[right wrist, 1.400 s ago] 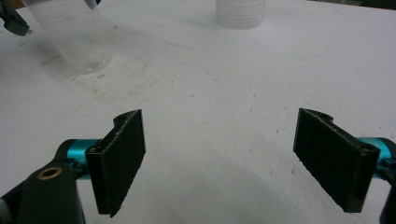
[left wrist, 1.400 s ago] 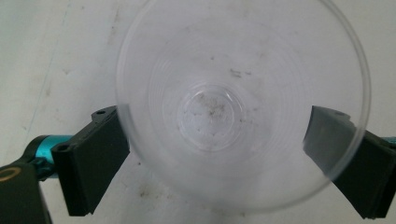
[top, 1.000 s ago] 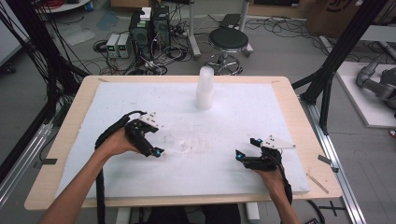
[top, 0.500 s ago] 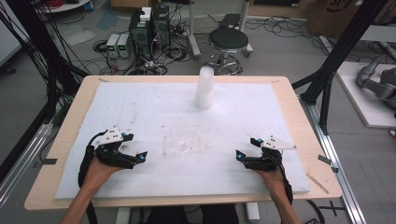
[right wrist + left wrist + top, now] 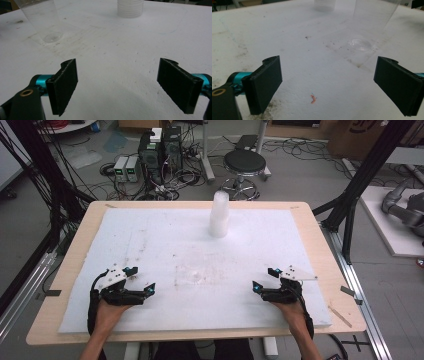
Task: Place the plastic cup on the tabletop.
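Plastic cup (image 5: 372,22), clear and thin-walled, stands upright near the middle of the white foam sheet (image 5: 150,235) that covers the desk (image 5: 80,240); its round base shows through the see-through wall, and in the high view it is too faint to make out. A stack of clear cups (image 5: 219,215) stands at the far side of the sheet, well apart from it. The left gripper (image 5: 140,281) rests at the near left, its fingers spread wide with nothing between them, having just closed slightly. The right gripper (image 5: 264,279) rests at the near right, fingers likewise spread and empty. The single cup lies ahead of both, touched by neither.
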Demonstrator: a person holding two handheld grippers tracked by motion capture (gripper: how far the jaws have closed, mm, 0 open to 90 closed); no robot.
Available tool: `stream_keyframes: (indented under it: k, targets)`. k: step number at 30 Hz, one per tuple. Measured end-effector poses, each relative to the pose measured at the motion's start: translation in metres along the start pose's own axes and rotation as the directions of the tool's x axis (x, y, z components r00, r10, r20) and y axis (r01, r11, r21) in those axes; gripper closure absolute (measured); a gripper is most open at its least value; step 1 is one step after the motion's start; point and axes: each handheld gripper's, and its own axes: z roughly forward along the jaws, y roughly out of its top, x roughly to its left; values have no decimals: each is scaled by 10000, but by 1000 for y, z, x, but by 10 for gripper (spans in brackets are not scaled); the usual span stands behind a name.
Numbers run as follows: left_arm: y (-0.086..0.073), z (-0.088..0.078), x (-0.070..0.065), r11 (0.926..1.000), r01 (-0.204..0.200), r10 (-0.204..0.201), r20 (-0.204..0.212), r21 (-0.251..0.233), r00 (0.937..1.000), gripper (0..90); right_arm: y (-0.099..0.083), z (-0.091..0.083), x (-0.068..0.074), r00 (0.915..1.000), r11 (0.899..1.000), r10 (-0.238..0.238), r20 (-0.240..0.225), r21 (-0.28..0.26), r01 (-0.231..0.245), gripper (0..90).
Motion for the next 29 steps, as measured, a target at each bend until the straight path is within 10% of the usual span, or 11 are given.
stream_keyframes:
  k: [29]
  targets:
    - [-2,-3,-1,9994,-157,162,160,-305,9997,93,-2,-4,-1,9998,9992,179,-121,-348,-183,165]
